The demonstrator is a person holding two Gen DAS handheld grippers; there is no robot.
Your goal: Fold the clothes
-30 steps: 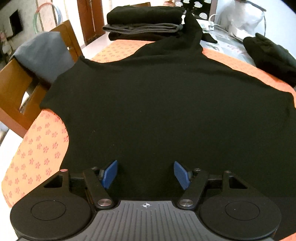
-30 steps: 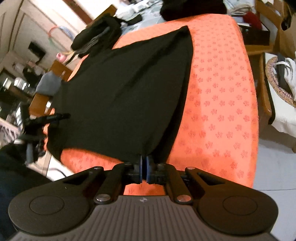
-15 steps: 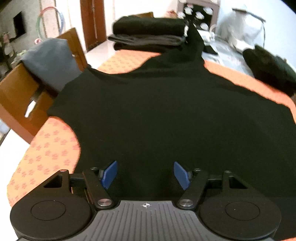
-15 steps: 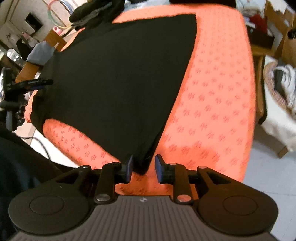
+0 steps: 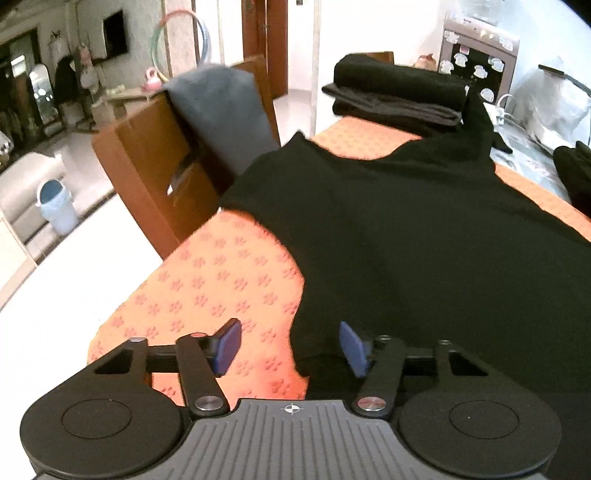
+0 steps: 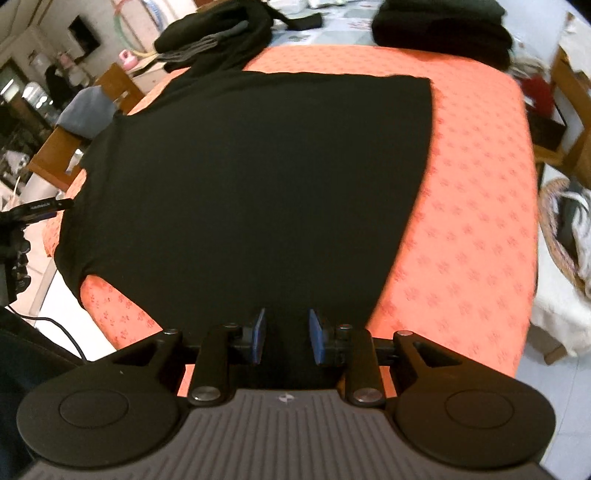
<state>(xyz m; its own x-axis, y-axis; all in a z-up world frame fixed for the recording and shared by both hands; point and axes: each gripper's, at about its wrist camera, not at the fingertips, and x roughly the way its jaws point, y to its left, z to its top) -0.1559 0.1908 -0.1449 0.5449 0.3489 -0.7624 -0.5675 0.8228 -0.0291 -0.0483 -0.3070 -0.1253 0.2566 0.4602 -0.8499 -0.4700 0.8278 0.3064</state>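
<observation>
1. Black garment (image 5: 424, 229) lay spread flat on the orange flower-print tablecloth (image 5: 207, 291); one narrow part ran up toward the far end of the table, next to the stack of folded dark clothes (image 5: 399, 96).
2. Left gripper (image 5: 289, 345) was open, jaws about half apart and just been closing in. Only the garment's near corner sat in the gap.
3. Left gripper's right blue pad (image 5: 352, 347) was over the black fabric and the left blue pad (image 5: 227, 345) over bare tablecloth. No squeeze on the cloth was visible; can't tell if the right pad touched it.
4. Right gripper (image 6: 286, 336) was open by a narrow gap, after parting from shut. Black fabric filled the space between its pads (image 6: 258, 336), but they stood clear of each other with no visible pinch. Contact with the cloth can't be told.
5. From the right wrist view, the garment (image 6: 251, 177) covered the left and centre of the tablecloth (image 6: 472, 206), with a wide bare orange strip on its right.
6. Dark pile (image 6: 443, 26) sat at the far right end of the table; wooden chair (image 5: 155, 177) with grey cloth (image 5: 225, 110) over its back stood just beside the left edge.
</observation>
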